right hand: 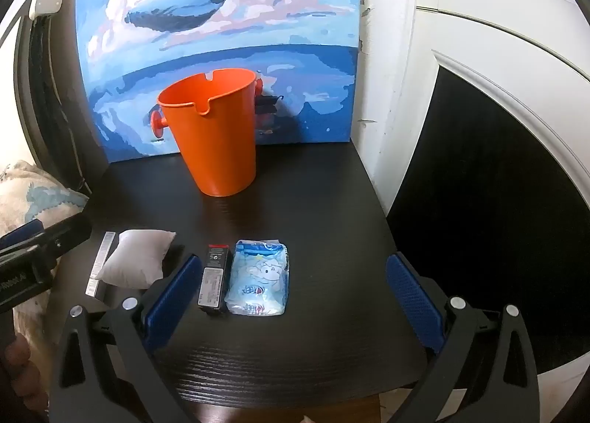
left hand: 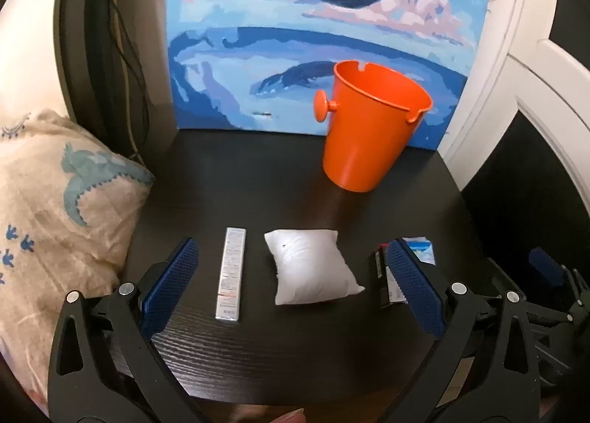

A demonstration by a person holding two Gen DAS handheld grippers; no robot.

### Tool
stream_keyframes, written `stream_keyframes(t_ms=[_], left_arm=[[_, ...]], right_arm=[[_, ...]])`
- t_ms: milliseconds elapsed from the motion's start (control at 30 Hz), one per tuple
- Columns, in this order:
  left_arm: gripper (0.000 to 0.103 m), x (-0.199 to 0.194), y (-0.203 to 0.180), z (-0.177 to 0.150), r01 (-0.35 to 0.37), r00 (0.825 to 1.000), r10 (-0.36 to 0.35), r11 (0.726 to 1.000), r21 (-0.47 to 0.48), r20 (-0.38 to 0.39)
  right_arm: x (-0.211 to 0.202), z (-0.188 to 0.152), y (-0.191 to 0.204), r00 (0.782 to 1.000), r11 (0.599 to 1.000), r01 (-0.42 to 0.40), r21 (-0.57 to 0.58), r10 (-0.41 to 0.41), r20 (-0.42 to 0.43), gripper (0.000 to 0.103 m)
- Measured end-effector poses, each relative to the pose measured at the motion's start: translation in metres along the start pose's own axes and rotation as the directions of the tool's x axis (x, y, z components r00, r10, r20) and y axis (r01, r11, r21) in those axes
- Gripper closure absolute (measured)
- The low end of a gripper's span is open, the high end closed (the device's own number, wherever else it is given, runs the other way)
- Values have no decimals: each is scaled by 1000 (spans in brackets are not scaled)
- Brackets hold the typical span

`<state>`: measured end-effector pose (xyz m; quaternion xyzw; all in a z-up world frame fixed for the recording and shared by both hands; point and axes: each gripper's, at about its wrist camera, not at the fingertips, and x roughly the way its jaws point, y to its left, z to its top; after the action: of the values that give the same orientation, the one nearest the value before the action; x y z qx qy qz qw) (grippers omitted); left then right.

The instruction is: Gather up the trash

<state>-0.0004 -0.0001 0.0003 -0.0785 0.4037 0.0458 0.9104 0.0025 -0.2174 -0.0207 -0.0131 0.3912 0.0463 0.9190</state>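
An orange bucket (left hand: 368,128) (right hand: 214,135) stands upright at the back of a dark table (left hand: 258,349). In a row near the front lie a slim white box (left hand: 231,273) (right hand: 99,262), a small white pillow pack (left hand: 311,268) (right hand: 138,257), a black box (right hand: 214,281) (left hand: 379,279) and a blue-white wipes packet (right hand: 260,277) (left hand: 420,250). My left gripper (left hand: 291,286) is open and empty, straddling the white box and pillow pack. My right gripper (right hand: 291,301) is open and empty, around the black box and the packet.
A blue whale painting (left hand: 317,36) leans at the table's back edge. A beige dinosaur-print cushion (left hand: 55,220) lies left of the table. A white door frame (right hand: 479,54) and a dark opening are to the right. Black cables (left hand: 121,36) hang at back left.
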Motion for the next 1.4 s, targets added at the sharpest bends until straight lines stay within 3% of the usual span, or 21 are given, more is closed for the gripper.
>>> stream_keyframes(t_ms=[500,933,1400], left_arm=[[3,-3,-1,4,-49,998,51,998,33,-34],[3,-16,4,-2,-28,1000,29,1000,9,-10],[3,-18,-10,-3,-76,997,75,993,91,16]], right_arm=[[-5,-2,0,1000,1000,-20,16,20,4,4],[-23,-3,-1,998,998,-55,33,54,31,4],[-19,0,1,996,995,-87,54,87,4,4]])
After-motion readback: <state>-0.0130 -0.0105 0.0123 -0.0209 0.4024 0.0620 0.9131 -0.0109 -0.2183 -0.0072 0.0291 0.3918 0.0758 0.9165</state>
